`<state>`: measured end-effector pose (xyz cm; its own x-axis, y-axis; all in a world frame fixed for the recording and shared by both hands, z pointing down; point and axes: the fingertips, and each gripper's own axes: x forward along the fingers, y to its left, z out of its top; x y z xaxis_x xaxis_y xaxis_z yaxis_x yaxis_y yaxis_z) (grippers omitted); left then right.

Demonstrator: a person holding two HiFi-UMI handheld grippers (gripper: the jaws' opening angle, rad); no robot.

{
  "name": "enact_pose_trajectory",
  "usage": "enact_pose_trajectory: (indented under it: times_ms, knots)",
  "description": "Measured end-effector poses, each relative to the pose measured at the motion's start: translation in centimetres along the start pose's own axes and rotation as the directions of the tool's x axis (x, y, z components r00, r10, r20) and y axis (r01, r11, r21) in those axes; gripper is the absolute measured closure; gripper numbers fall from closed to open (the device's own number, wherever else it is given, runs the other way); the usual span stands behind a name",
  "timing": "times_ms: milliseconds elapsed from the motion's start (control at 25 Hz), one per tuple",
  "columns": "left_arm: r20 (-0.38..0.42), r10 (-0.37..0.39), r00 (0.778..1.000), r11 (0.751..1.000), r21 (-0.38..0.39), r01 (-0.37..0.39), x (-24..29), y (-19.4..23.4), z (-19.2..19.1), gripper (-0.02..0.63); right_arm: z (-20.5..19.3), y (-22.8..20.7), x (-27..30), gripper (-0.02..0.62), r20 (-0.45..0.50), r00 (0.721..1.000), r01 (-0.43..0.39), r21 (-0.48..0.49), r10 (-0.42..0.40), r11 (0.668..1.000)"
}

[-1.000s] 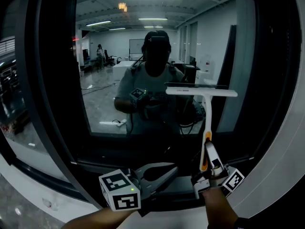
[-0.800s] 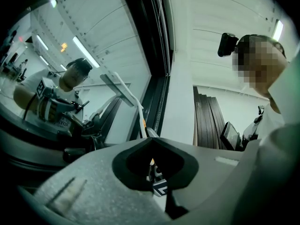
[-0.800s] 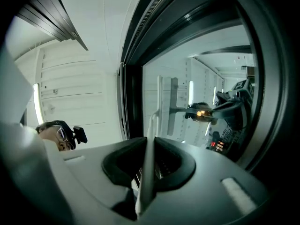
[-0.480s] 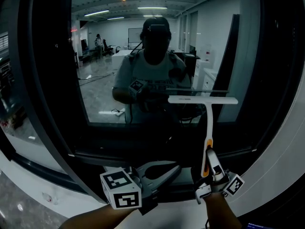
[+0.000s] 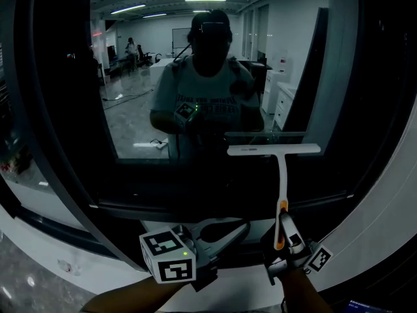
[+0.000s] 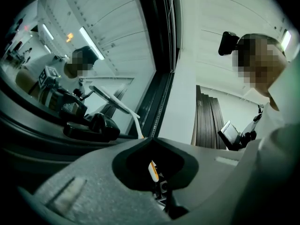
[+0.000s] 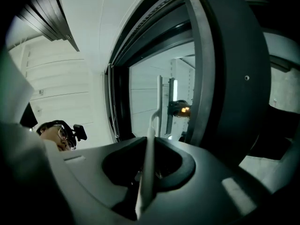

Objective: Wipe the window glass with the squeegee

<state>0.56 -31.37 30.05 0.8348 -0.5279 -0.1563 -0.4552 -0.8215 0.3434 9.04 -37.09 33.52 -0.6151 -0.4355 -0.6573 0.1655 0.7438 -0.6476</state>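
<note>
Squeegee blade had dropped lower since a second back. Left gripper sat closed and empty; right gripper, nearer, was clamped on the handle, long axis upright, blade crosswise above against window glass.

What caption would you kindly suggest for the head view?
Right gripper holds the squeegee upright at the window glass; left gripper shut, empty.

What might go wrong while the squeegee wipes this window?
The right tool grips the squeegee only at its handle's low end, so the long handle might twist or slip. The blade sits low on the glass, so it might bump the bottom frame.
</note>
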Motion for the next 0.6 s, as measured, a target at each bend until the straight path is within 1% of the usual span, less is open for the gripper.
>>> enact_pose_trajectory:
  times_ms: [280,600]
  knots:
    - [-0.036,0.008,0.999,1.000,0.018,-0.007,0.0,0.2,-1.5,0.606,-0.6,-0.8,-1.6,0.534,-0.002,0.999,0.040,0.008,-0.040,0.999]
    - [-0.039,-0.015,0.999,1.000,0.004,0.015,0.0,0.1,-2.1,0.606,-1.2,-1.5,-2.7,0.534,0.008,0.997,0.078,0.035,-0.079,0.996]
